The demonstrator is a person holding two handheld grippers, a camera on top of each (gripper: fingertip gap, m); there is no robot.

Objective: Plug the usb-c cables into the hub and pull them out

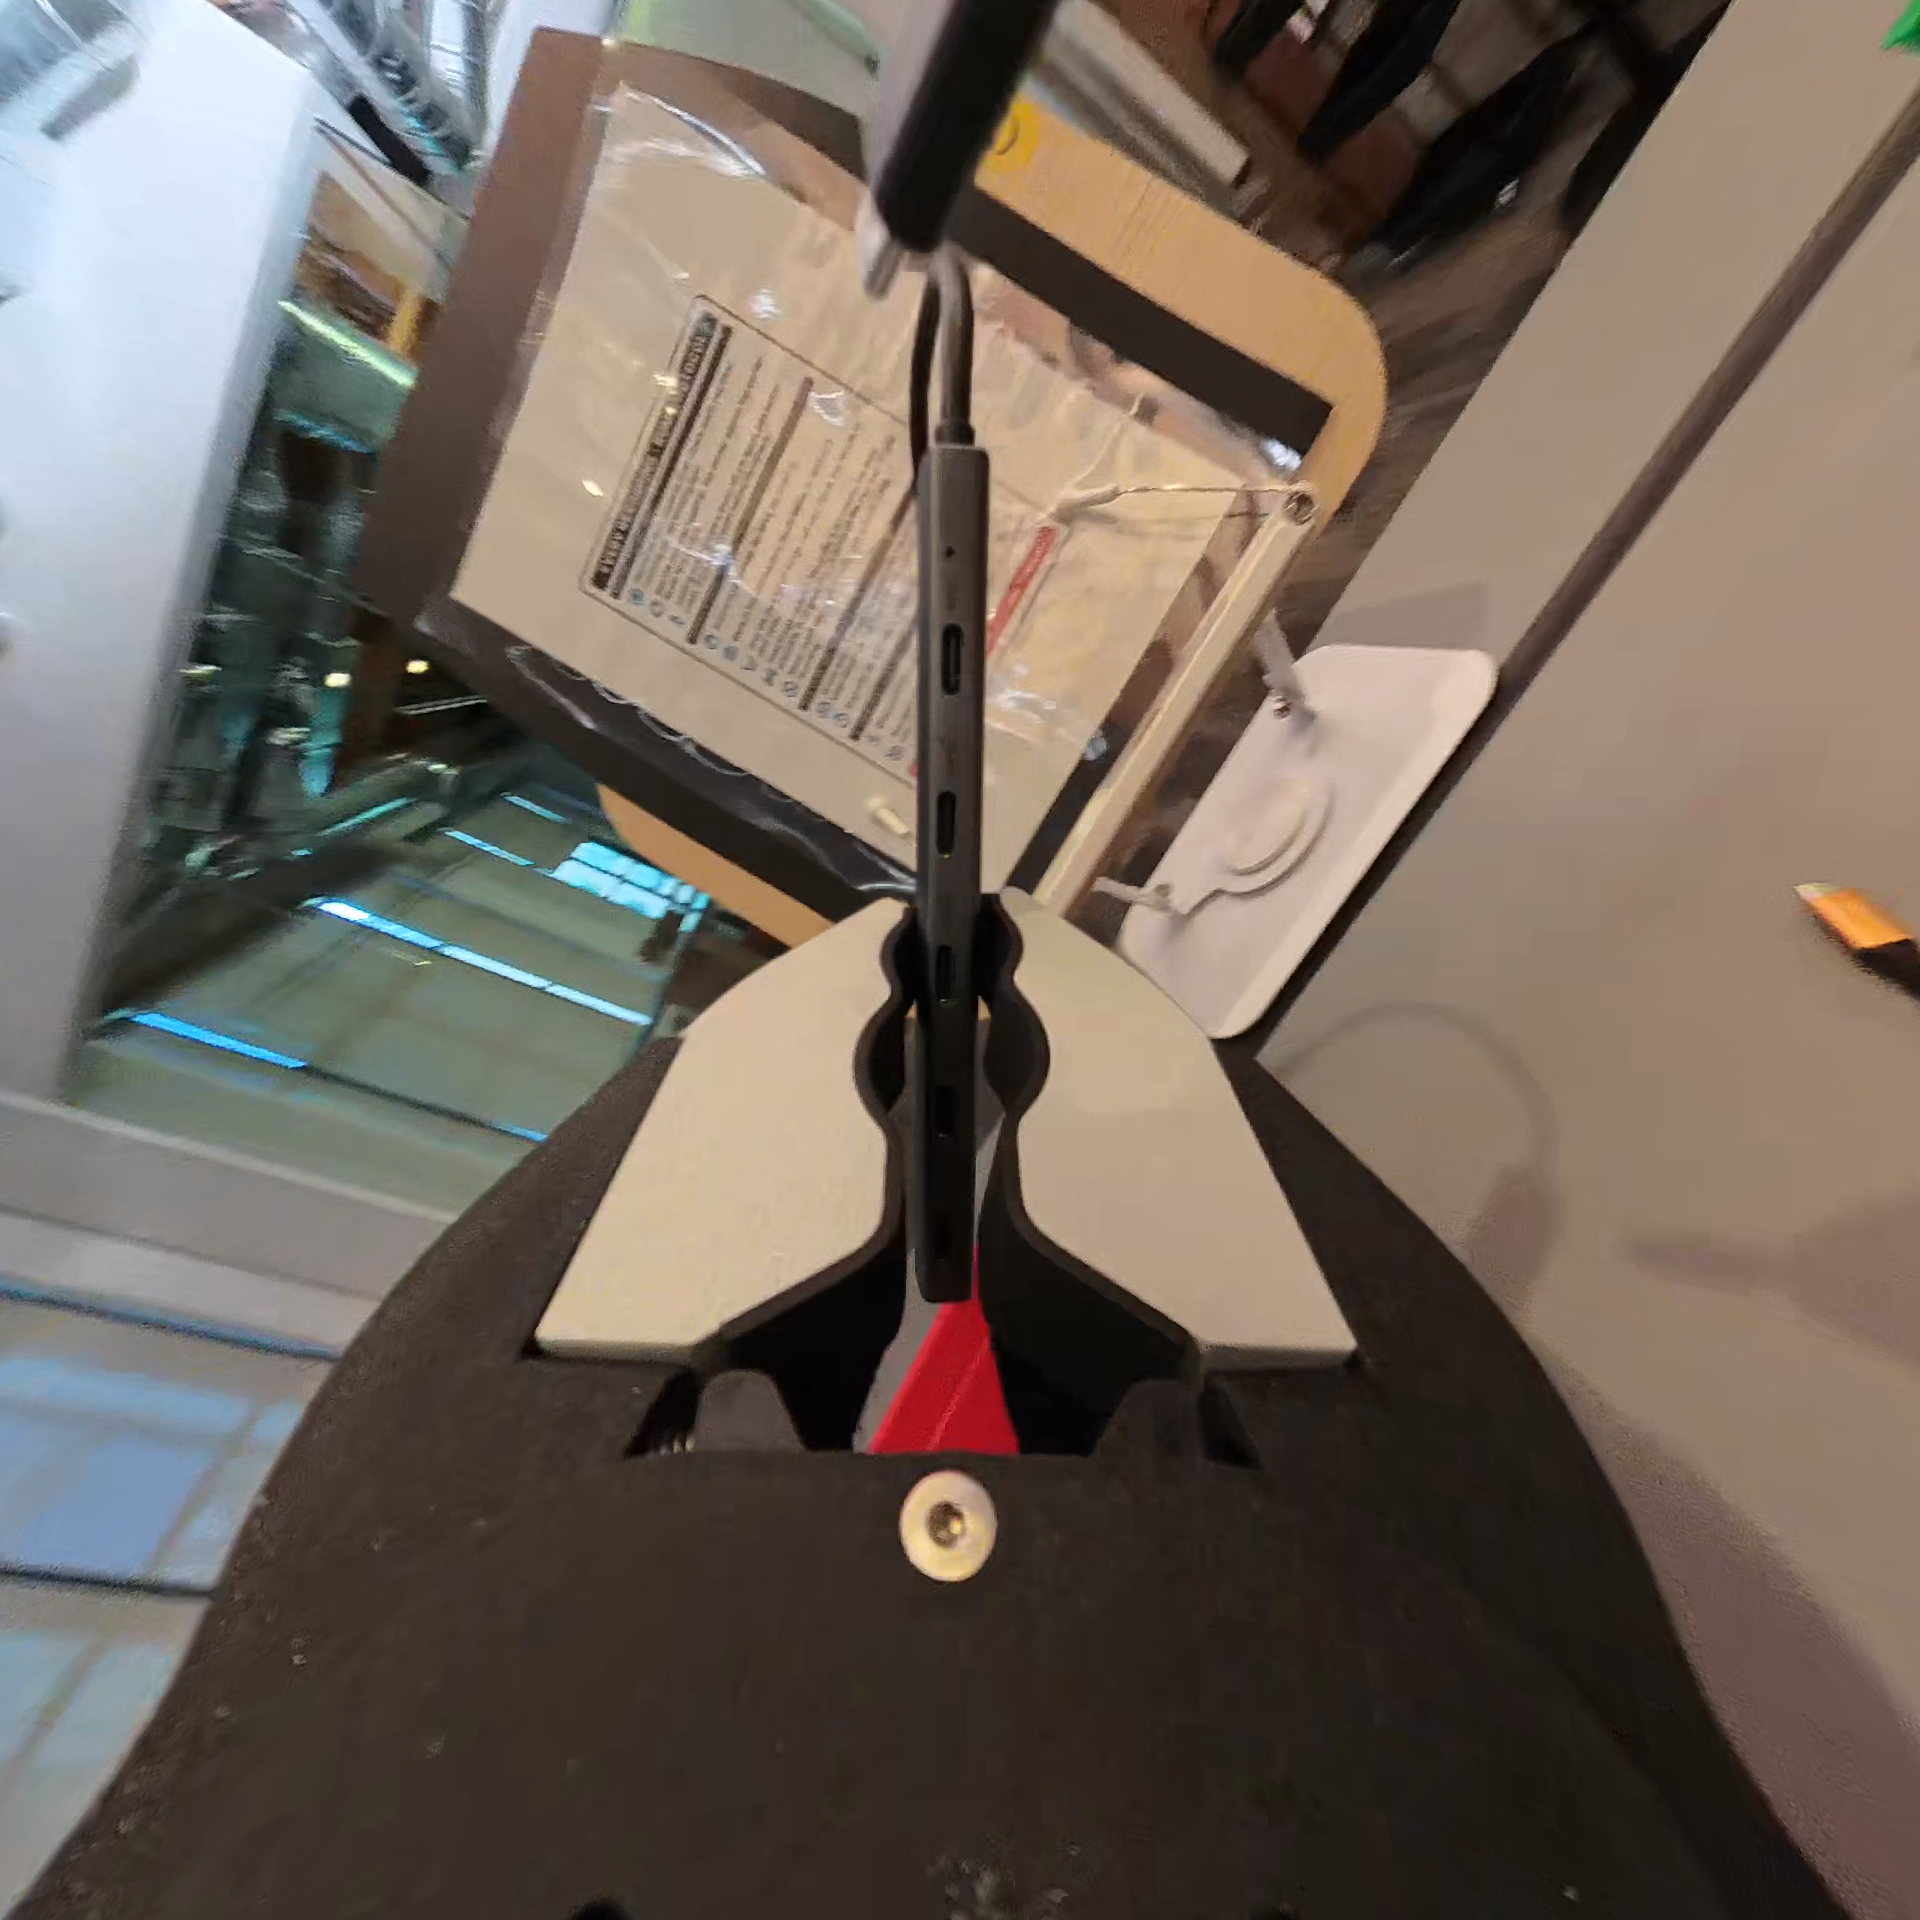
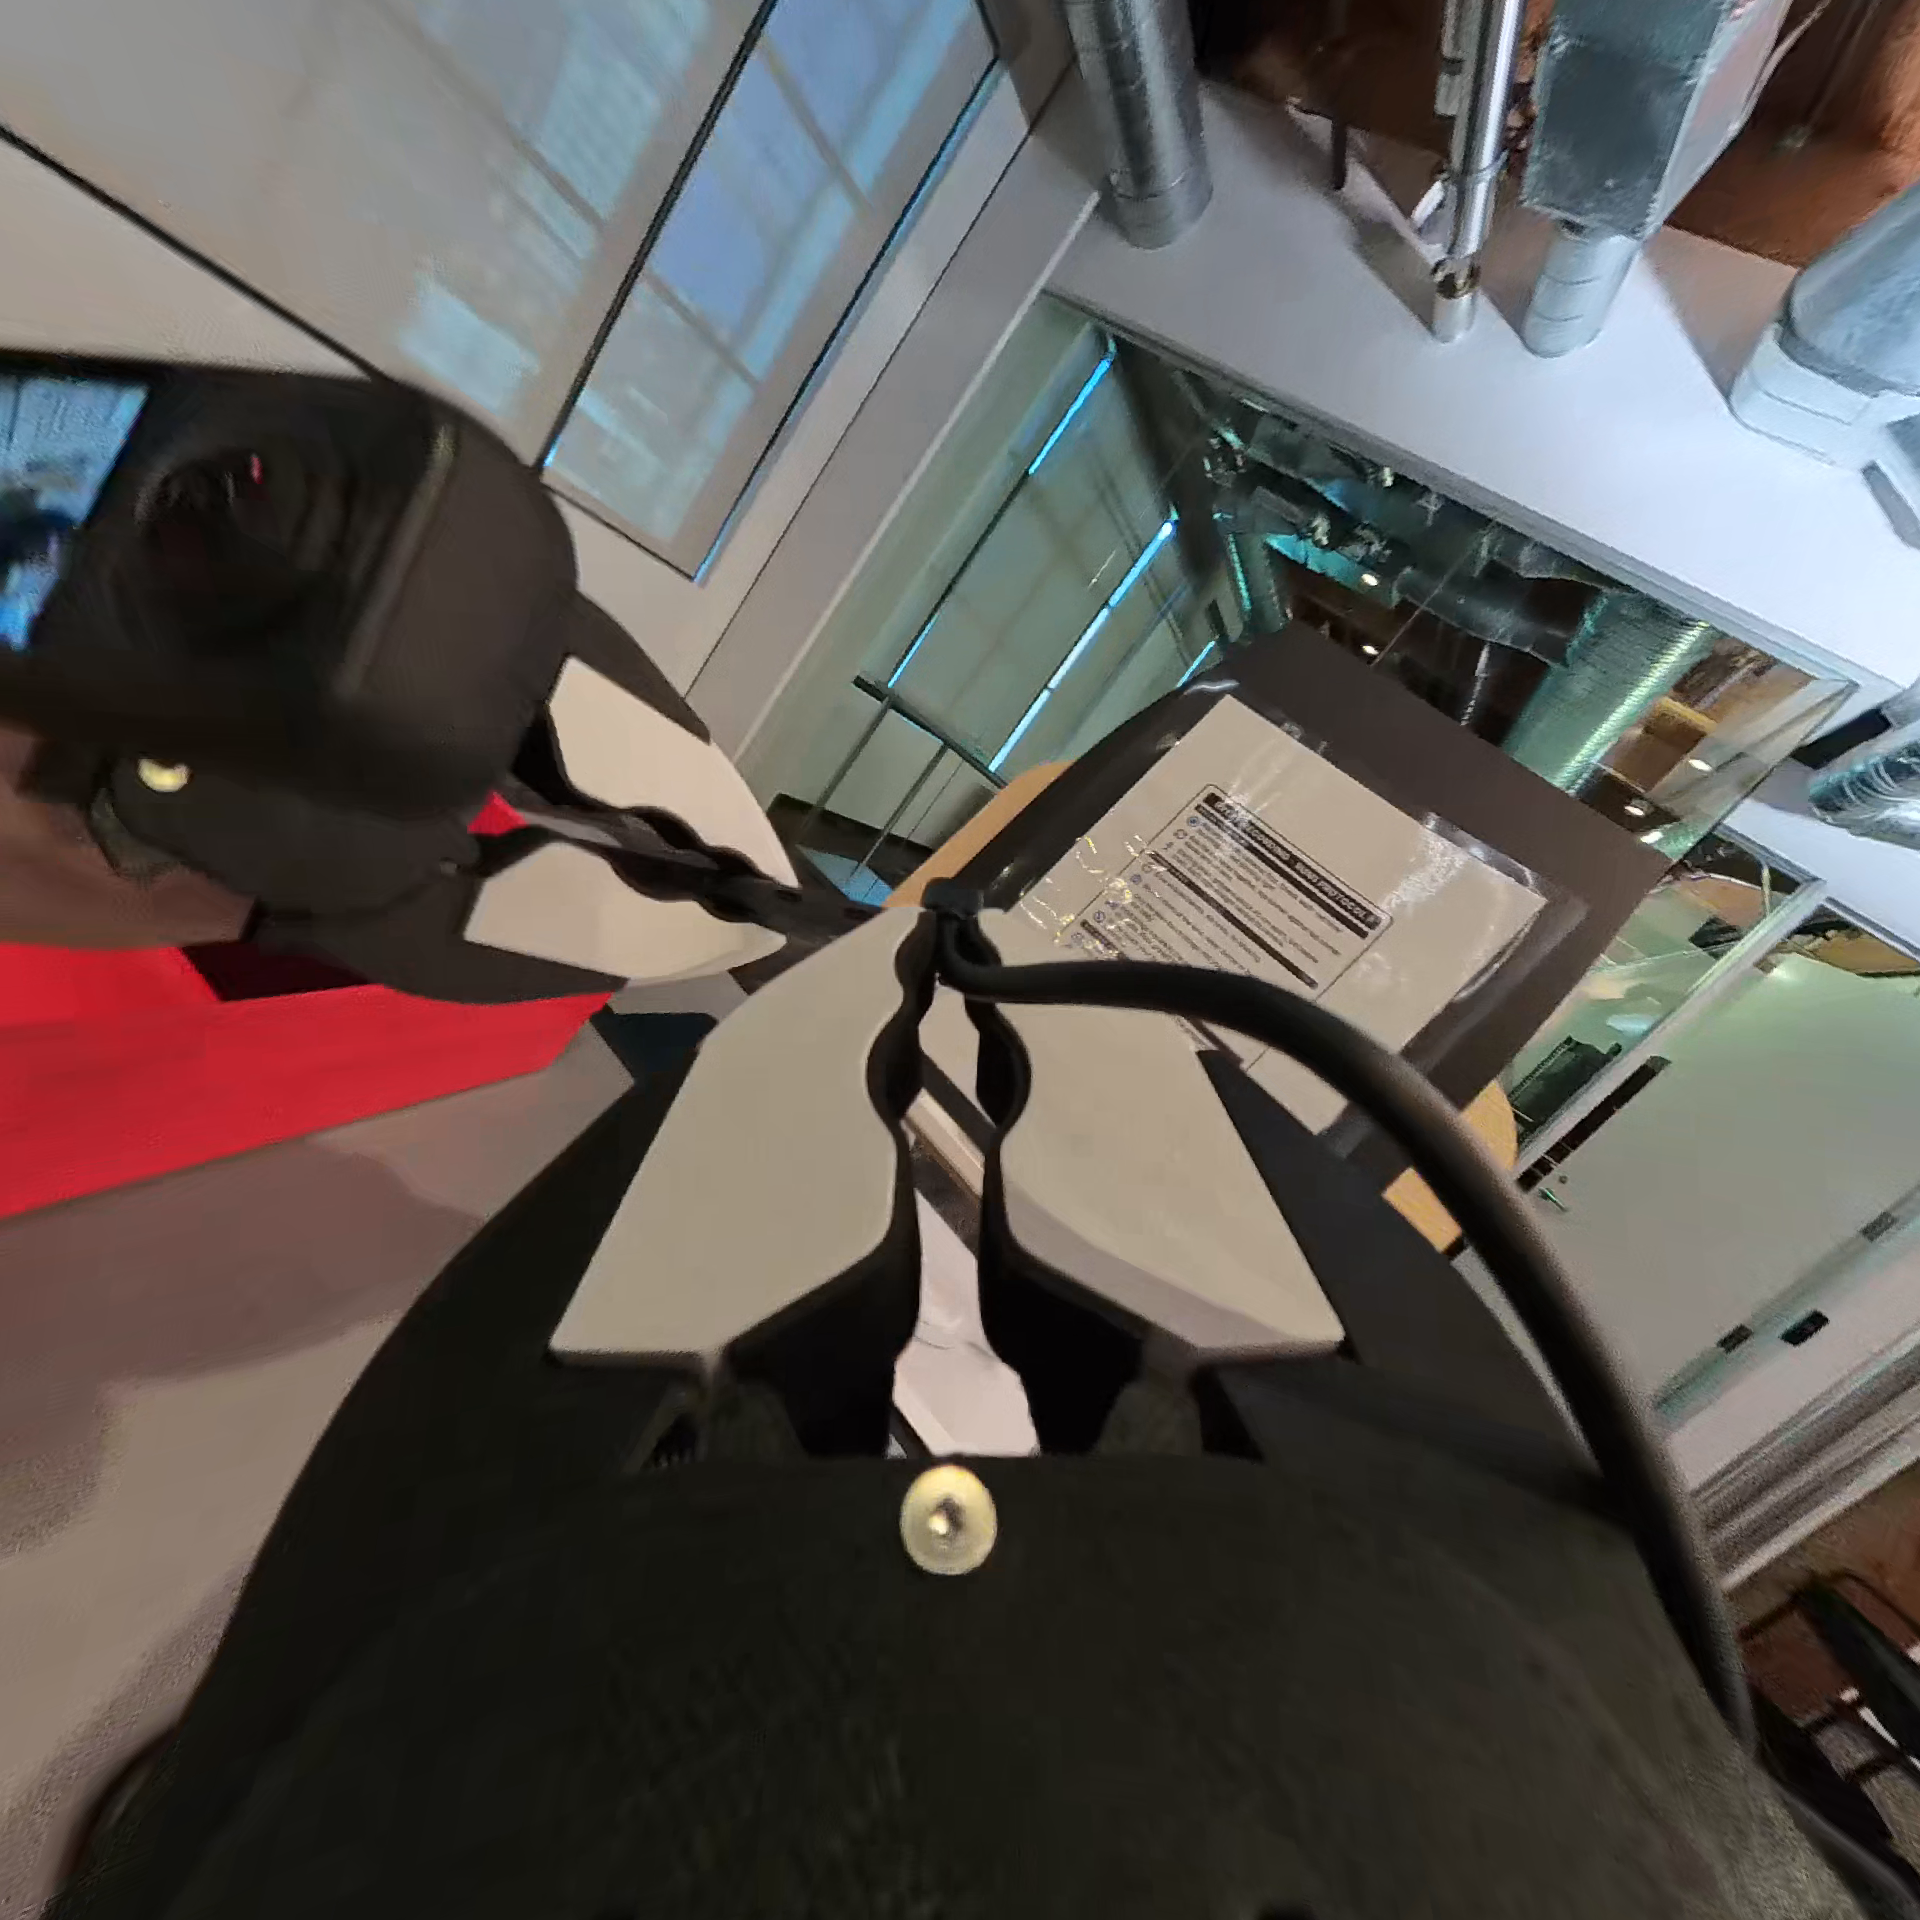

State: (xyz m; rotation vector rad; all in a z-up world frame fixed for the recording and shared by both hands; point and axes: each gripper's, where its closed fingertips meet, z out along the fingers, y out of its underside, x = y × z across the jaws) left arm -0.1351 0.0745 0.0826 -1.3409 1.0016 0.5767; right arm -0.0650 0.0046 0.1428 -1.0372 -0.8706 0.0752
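Note:
My left gripper (image 1: 951,914) is shut on a slim dark grey hub (image 1: 948,665), held edge-on between its jaws. Several empty ports show along the hub's narrow edge. The hub's own black lead (image 1: 940,348) rises from its far end. A black cable plug (image 1: 925,156) with a metal tip hangs blurred at the top, above the hub and apart from it. My right gripper (image 2: 948,920) is shut on a black usb-c cable (image 2: 1403,1091), which arcs away right. The left gripper (image 2: 675,873) shows at left in the right wrist view, its tips close to mine.
A board with a plastic-covered printed sheet (image 1: 790,520) stands behind the hub. A white stand base (image 1: 1320,821) sits on the grey table (image 1: 1662,1039) at right, with an orange marker (image 1: 1860,925) near the edge. A red block (image 2: 208,1060) lies at left. Glass walls are behind. The grippers' ends are close to 12 cm from one another. To reach the orange marker (image 1: 1860,925) in a straight line is about 25 cm for my left fingers, about 30 cm for my right.

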